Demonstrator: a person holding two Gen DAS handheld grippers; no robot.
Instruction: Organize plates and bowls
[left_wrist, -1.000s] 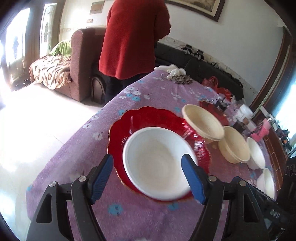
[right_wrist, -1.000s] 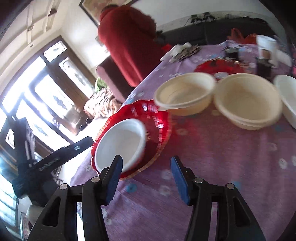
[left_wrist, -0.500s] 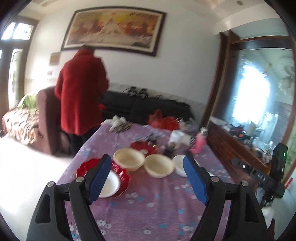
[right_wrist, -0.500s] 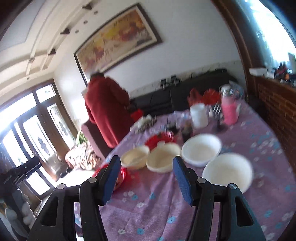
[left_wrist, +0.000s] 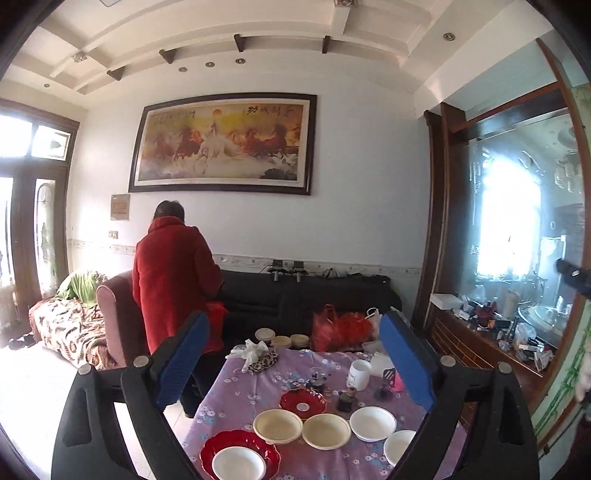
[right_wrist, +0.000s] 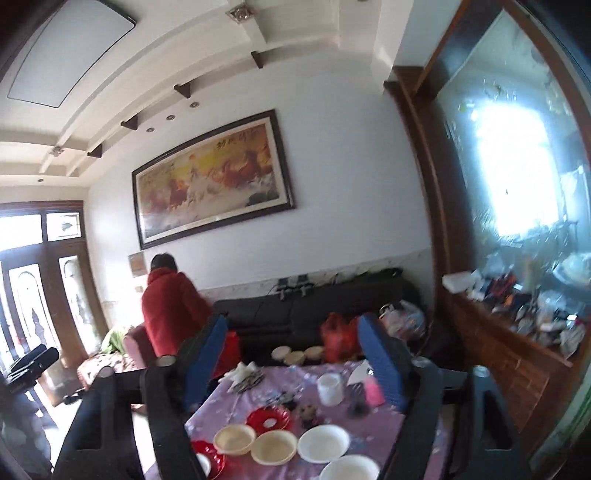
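Observation:
My left gripper (left_wrist: 291, 354) is open and empty, raised high above the near end of a purple flowered table (left_wrist: 258, 384). Below it a white bowl (left_wrist: 238, 462) sits in a large red scalloped plate (left_wrist: 210, 448). Beyond stand two cream bowls (left_wrist: 277, 425) (left_wrist: 326, 430), two white bowls (left_wrist: 372, 423) (left_wrist: 399, 446) and a small red plate (left_wrist: 303, 405). My right gripper (right_wrist: 291, 354) is open and empty, also high above the table. The same cream bowls (right_wrist: 235, 438) (right_wrist: 273, 447) and white bowls (right_wrist: 323, 442) (right_wrist: 349, 468) show there.
A person in a red coat (left_wrist: 170, 288) stands at the table's far left by a black sofa (left_wrist: 306, 299). A white cup (left_wrist: 359, 373), pink item (left_wrist: 397, 382), tissues (left_wrist: 255, 350) and red bag (left_wrist: 338, 330) crowd the far end. A wooden cabinet (left_wrist: 480, 343) runs along the right.
Both grippers have risen and tilted up from close over the red plate and bowls to a high, far view of the whole table. Both stay open and empty.

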